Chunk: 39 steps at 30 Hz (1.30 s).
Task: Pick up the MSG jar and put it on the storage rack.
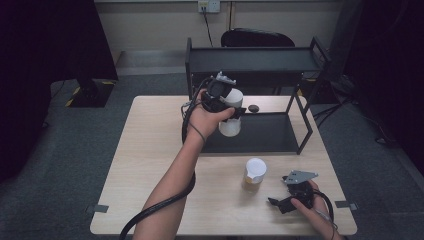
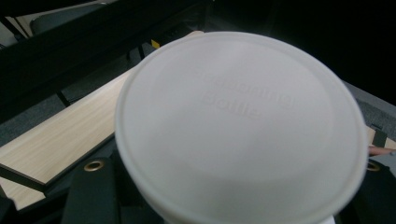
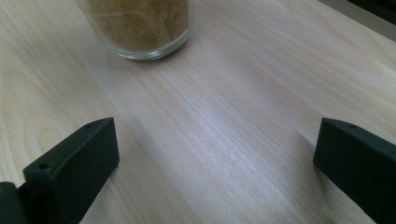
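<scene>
Four fingers (image 3: 74,163); two jars (image 1: 254,172)

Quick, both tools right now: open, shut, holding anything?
Left tool: shut on the white-lidded jar, held up in front of the black shelf rack.
Right tool: open, empty, low over the table, pointing toward the glass jar.

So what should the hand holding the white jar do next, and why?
Probably lower it a little onto the black rack's bottom shelf. The left gripper holds the white jar in the air just over that shelf, so it has nothing under it yet. The other jar waits on the table near the right gripper, whose jaws are open.
</scene>
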Each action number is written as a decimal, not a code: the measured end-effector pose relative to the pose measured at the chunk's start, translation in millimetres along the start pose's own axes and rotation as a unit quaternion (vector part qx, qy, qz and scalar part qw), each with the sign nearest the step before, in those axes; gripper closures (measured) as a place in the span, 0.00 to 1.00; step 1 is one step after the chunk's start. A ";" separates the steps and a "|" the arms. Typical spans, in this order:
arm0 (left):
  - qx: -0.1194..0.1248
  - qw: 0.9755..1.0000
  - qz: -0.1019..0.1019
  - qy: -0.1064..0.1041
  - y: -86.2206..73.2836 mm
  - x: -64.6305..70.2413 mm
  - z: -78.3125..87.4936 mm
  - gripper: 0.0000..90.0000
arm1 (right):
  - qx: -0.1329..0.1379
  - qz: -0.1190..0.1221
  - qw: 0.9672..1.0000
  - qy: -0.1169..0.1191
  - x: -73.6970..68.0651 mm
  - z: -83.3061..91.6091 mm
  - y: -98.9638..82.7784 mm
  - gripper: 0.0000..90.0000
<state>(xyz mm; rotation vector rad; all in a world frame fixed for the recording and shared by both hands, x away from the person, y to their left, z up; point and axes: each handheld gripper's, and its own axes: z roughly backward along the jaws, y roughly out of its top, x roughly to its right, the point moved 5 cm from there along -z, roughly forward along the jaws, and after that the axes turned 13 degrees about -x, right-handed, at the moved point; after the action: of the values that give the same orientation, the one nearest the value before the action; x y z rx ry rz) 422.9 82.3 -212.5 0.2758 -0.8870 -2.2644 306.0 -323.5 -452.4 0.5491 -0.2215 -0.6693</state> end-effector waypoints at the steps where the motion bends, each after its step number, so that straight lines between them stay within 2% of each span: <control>1: 0.001 1.000 -0.001 0.000 1.8 -0.4 2.2 0.38 | 0.000 0.000 1.000 0.000 0.0 0.0 0.0 0.00; 4: 0.002 1.000 0.000 0.001 7.6 -2.2 8.6 0.38 | 0.000 0.000 1.000 0.000 0.0 0.0 0.0 0.00; 7: 0.001 1.000 -0.002 0.012 13.1 -1.4 15.2 0.38 | 0.000 0.000 1.000 0.000 0.0 0.0 0.0 0.00; 17: 0.012 1.000 0.010 0.024 23.2 -8.7 34.2 0.38 | -0.001 0.000 1.000 0.000 0.0 0.1 0.1 0.00; 26: 0.017 0.999 0.013 0.033 36.2 -11.0 49.4 0.38 | 0.000 0.000 1.000 0.000 0.1 0.0 0.0 0.00; 39: 0.029 0.999 0.017 0.030 55.3 -12.5 68.5 0.38 | 0.000 0.000 1.000 0.000 0.1 0.0 0.0 0.00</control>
<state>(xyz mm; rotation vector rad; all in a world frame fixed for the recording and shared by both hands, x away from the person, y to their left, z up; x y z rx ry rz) 432.4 96.6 -125.3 0.3504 -0.9195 -2.1903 306.1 -323.5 -452.4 0.5482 -0.2212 -0.6689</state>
